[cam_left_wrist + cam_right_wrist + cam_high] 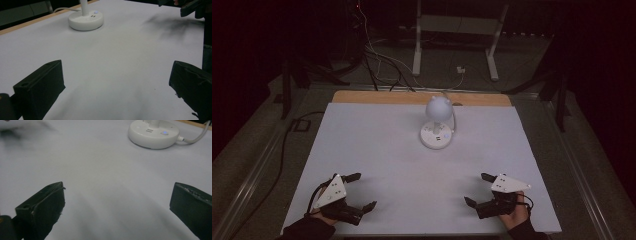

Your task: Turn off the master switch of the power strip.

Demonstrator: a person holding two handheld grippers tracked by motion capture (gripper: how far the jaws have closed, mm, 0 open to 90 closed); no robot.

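Counter (377, 150): flat pale-grey sheet over a wooden top, wood strip showing along the far edge. Room is dark; grey floor beyond the far edge with loose cables and a white metal frame stand (457, 30) further back. A black cable runs along the floor off the counter's left edge.

Small white desk lamp with a round base and globe-shaped head (437, 122) stands upright near the middle of the far edge. Base carries a blue-lit button and two small slots, seen in both gripper views (86, 18) (153, 132). Its white cord (197, 136) leaves the base toward the far edge.

Left hand-held gripper (360, 191) sits at the near-left corner, held in the person's left hand, grey triangular plate on top. Jaws wide apart, nothing between them, bare counter sheet in the gap (115, 82).

Right hand-held gripper (478, 189) at the near-right corner, held in the person's right hand, same grey plate. Jaws also spread wide, holding nothing, bare sheet in the gap (117, 202).

Both grippers are well apart from the lamp and from each other, jaws pointing inward toward the counter's middle. Can't tell whether the jaw tips touch the sheet or hover just above it.
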